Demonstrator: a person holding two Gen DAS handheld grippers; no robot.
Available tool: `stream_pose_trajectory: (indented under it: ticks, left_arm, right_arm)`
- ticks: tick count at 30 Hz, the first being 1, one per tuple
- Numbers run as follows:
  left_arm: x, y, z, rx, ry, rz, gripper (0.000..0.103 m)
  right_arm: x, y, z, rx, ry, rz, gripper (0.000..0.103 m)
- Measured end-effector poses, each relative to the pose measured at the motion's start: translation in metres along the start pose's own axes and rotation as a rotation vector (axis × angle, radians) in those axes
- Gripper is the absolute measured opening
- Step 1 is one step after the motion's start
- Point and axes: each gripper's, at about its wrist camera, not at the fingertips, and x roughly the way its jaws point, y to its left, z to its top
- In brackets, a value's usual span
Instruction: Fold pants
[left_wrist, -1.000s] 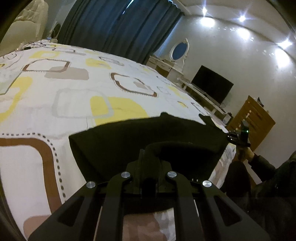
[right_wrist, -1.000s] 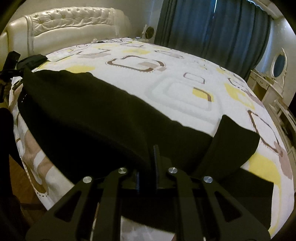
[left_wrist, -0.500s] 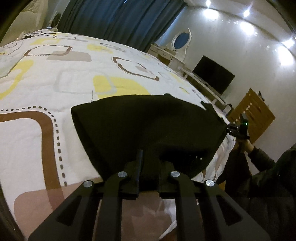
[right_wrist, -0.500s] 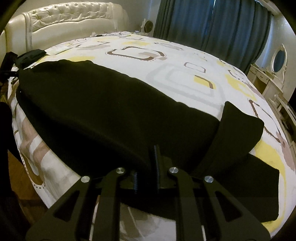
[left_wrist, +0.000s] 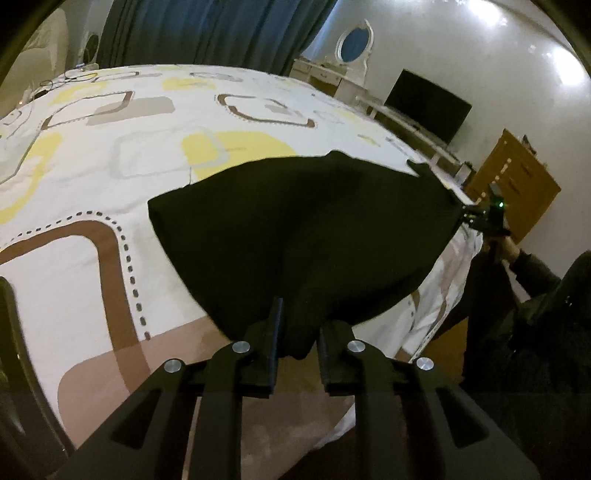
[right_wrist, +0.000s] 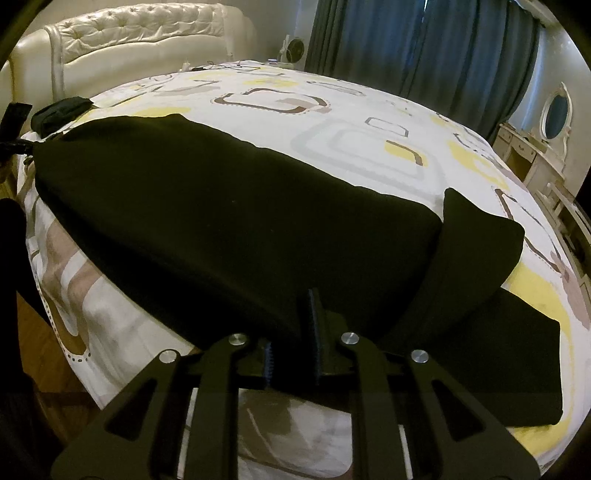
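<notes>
The black pants lie stretched along the near edge of the bed. My left gripper is shut on one end of them. My right gripper is shut on the other end of the pants. In the right wrist view one leg folds off to the right, and a flat black part lies under it. The right gripper shows far off in the left wrist view. The left gripper shows at the left edge of the right wrist view.
The bedspread is white with yellow and brown squares. A padded headboard and dark curtains stand behind. A television, a dresser with an oval mirror and a wooden cabinet line the far wall. A dark bundle lies near the headboard.
Both grippers have drawn back toward the near edge of the bed, keeping their hold. The pants have slid with them and now lie lower and flatter.
</notes>
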Motion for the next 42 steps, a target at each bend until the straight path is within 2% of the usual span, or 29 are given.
stream_pose_trajectory:
  ticks: [3, 5, 7, 13, 15, 16, 17, 19, 22, 24, 27, 29, 31, 32, 36, 39, 42]
  left_arm:
    - [-0.001, 0.001, 0.0, -0.001, 0.009, 0.001, 0.019]
    - [-0.004, 0.0, 0.0, 0.002, 0.012, 0.006, 0.019]
    - [-0.006, -0.001, -0.002, 0.008, 0.018, 0.011, 0.019]
    - [-0.024, 0.001, -0.011, -0.015, 0.013, 0.064, 0.02]
    - [-0.034, 0.003, -0.014, -0.03, -0.007, 0.099, 0.02]
    - [-0.04, 0.004, -0.013, -0.044, -0.027, 0.135, 0.025]
    - [-0.044, 0.005, -0.012, -0.058, -0.046, 0.156, 0.031]
    - [-0.055, 0.004, -0.001, -0.11, -0.134, 0.184, 0.057]
    - [-0.058, -0.011, 0.021, -0.124, -0.26, 0.148, 0.066]
    - [-0.048, -0.028, 0.041, -0.104, -0.314, 0.14, 0.071]
    - [-0.022, -0.045, 0.065, -0.12, -0.341, 0.121, 0.076]
    - [0.007, -0.055, 0.079, -0.147, -0.332, 0.114, 0.077]
    - [0.037, -0.063, 0.086, -0.181, -0.287, 0.141, 0.085]
    - [0.055, -0.066, 0.088, -0.189, -0.247, 0.162, 0.085]
    - [0.103, -0.074, 0.088, -0.206, -0.159, 0.239, 0.085]
    - [0.122, -0.075, 0.082, -0.223, -0.127, 0.219, 0.085]
    - [0.128, -0.077, 0.075, -0.212, -0.119, 0.238, 0.085]
  right_arm:
    - [-0.002, -0.001, -0.002, -0.003, 0.003, -0.004, 0.025]
    - [-0.005, -0.003, -0.004, 0.004, 0.005, -0.011, 0.041]
    - [-0.01, -0.005, -0.006, 0.012, 0.001, -0.003, 0.044]
    - [-0.032, -0.011, -0.008, 0.046, 0.009, 0.027, 0.045]
    - [-0.041, -0.014, -0.006, 0.067, 0.001, 0.019, 0.051]
    - [-0.046, -0.017, -0.003, 0.079, -0.009, -0.006, 0.061]
    - [-0.054, -0.023, 0.003, 0.102, -0.03, -0.037, 0.063]
    - [-0.064, -0.033, 0.014, 0.147, -0.072, -0.049, 0.063]
    - [-0.074, -0.054, 0.043, 0.221, -0.14, -0.131, 0.071]
    - [-0.067, -0.065, 0.068, 0.237, -0.156, -0.217, 0.074]
    - [-0.035, -0.085, 0.095, 0.278, -0.1, -0.308, 0.075]
    - [-0.002, -0.103, 0.108, 0.322, -0.014, -0.348, 0.075]
    - [0.03, -0.118, 0.114, 0.338, 0.072, -0.38, 0.075]
    - [0.049, -0.127, 0.116, 0.344, 0.122, -0.403, 0.075]
    - [0.093, -0.146, 0.115, 0.35, 0.249, -0.475, 0.075]
    - [0.112, -0.151, 0.115, 0.32, 0.301, -0.534, 0.073]
    - [0.127, -0.153, 0.116, 0.278, 0.353, -0.572, 0.065]
